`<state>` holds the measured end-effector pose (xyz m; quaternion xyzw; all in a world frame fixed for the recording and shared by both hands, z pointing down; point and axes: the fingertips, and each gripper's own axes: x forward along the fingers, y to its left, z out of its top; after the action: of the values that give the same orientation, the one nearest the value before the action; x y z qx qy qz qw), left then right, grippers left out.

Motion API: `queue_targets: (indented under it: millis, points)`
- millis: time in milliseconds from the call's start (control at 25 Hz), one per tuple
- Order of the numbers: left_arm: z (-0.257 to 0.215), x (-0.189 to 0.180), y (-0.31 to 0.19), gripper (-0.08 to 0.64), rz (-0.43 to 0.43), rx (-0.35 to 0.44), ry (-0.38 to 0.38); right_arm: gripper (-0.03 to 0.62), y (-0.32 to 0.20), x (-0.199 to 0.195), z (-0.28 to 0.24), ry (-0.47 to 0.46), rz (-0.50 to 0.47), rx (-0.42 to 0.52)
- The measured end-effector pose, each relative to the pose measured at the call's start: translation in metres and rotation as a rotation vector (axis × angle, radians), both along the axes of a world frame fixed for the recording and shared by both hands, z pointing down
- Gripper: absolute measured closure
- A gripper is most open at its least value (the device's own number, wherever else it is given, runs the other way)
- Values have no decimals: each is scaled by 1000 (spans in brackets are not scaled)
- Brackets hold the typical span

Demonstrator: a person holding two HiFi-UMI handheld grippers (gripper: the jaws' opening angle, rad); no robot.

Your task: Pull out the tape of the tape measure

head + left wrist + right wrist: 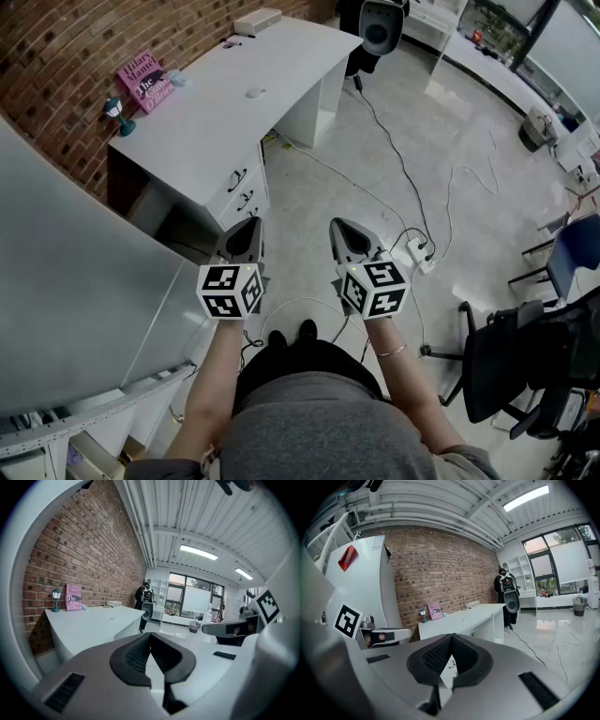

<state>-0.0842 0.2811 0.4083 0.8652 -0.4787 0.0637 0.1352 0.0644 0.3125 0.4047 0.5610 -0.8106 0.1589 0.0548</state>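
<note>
My left grey two-jaw gripper (251, 225) and right grey two-jaw gripper (337, 227), mid-frame, are both pinched closed, holding nothing. I see no sure tape measure; perhaps it is the small pale lump (255, 93) on the long white desk (202, 122), upper centre. I'd approach before opening.

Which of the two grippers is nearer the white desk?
The left gripper: it shows close to the drawers of the white desk, while the right gripper is over open floor.
</note>
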Motion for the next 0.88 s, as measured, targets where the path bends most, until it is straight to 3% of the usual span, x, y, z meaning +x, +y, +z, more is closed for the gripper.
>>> queue_targets:
  millis: [240, 880]
  points:
    - [-3, 14, -8, 537, 3, 19, -14, 589, -9, 14, 5, -23, 3, -14]
    - [13, 38, -15, 518, -19, -24, -20, 558, -12, 57, 18, -36, 26, -35]
